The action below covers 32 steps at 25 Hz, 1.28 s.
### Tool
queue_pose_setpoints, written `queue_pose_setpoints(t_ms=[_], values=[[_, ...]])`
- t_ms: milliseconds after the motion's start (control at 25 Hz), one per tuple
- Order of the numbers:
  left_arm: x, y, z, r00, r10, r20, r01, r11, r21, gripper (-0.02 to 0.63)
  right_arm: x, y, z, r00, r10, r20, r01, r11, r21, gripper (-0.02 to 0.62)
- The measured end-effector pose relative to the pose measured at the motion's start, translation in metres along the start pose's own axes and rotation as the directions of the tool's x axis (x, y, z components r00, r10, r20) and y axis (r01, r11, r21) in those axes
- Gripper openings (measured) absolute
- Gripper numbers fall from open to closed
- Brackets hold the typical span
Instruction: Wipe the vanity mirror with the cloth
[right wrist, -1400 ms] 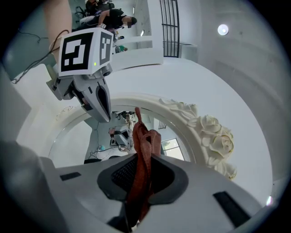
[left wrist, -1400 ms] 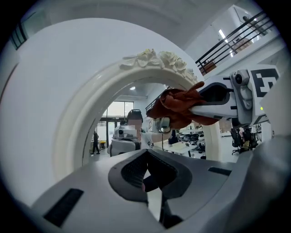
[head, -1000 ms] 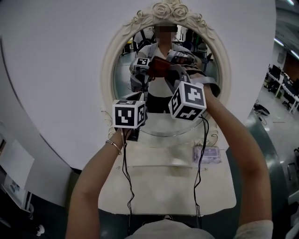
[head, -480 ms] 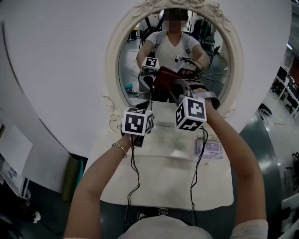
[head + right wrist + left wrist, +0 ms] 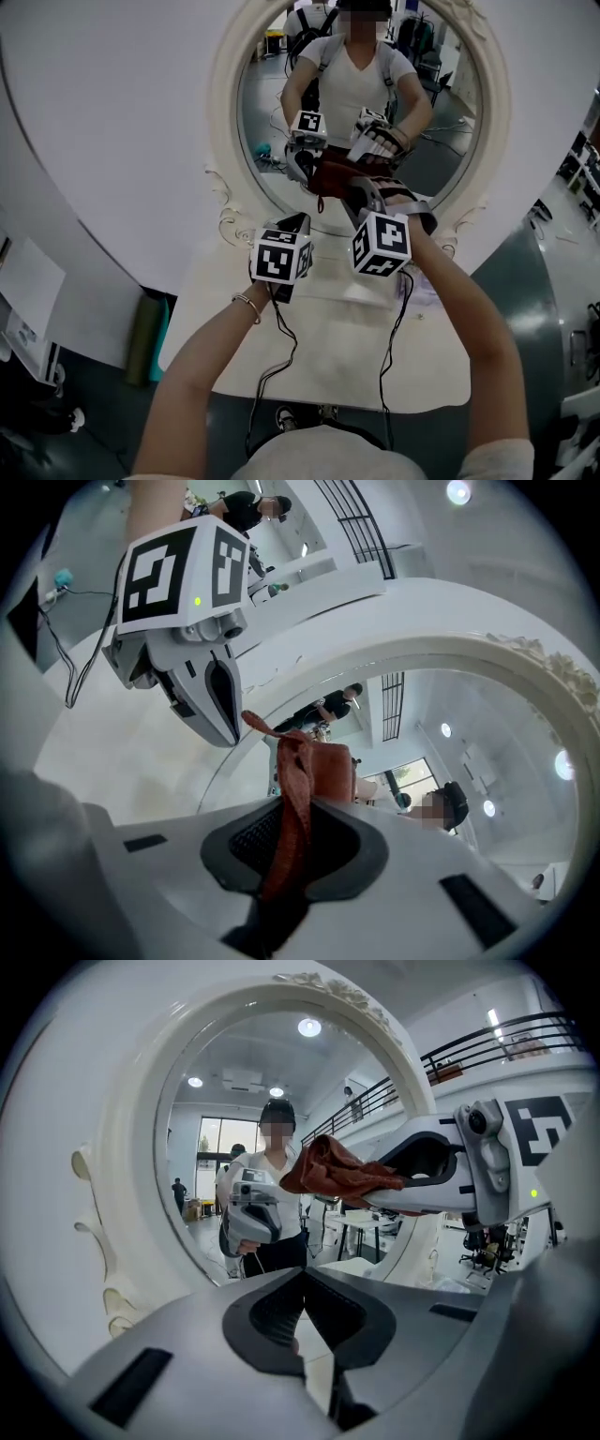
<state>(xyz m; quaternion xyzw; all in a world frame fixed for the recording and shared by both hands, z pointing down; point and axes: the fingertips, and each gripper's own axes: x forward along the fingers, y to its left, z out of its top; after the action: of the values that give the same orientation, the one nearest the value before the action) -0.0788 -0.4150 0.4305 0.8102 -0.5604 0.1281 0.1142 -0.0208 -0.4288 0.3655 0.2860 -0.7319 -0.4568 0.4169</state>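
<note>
Mirror [image 5: 361,103]: oval, in a white carved frame, stood upright at the back of the worktop [image 5: 328,370].
Cloth [image 5: 302,772]: rust-red and bunched, held up at the mirror's lower glass. Whether the glass is touched cannot be told.
Right claw [image 5: 286,829]: clamped on the cloth and pointed at the mirror's lower glass.
Left claw [image 5: 302,1286]: jaws pressed together with nothing gripped, held just before the mirror's lower rim, left of the cloth.
</note>
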Motion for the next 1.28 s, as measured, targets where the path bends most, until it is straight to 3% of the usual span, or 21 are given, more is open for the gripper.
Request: queue_pose_setpoints(t_ms=[240, 440, 680, 1280], values=[[0.012, 0.002, -0.039, 1.000, 0.005, -0.018, -0.006, 0.999, -0.043, 0.011, 0.021, 0.048, -0.007, 0.998, 0.064, -0.004, -0.064, 0.998, 0.004, 0.063], [0.015, -0.005, -0.067, 1.000, -0.009, -0.016, 0.009, 1.000, 0.015, 0.011, 0.037, 0.094, -0.013, 0.990, 0.139, 0.005, -0.139, 0.990, 0.030, 0.063], [0.017, 0.000, -0.100, 0.999, -0.002, -0.054, 0.001, 1.000, -0.021, 0.011, 0.054, 0.135, -0.023, 0.979, 0.202, 0.004, -0.202, 0.976, 0.080, 0.063], [0.014, 0.010, -0.125, 0.996, 0.019, -0.089, -0.025, 0.997, -0.066, 0.011, 0.060, 0.162, -0.024, 0.960, 0.279, 0.016, -0.279, 0.954, 0.112, 0.063]])
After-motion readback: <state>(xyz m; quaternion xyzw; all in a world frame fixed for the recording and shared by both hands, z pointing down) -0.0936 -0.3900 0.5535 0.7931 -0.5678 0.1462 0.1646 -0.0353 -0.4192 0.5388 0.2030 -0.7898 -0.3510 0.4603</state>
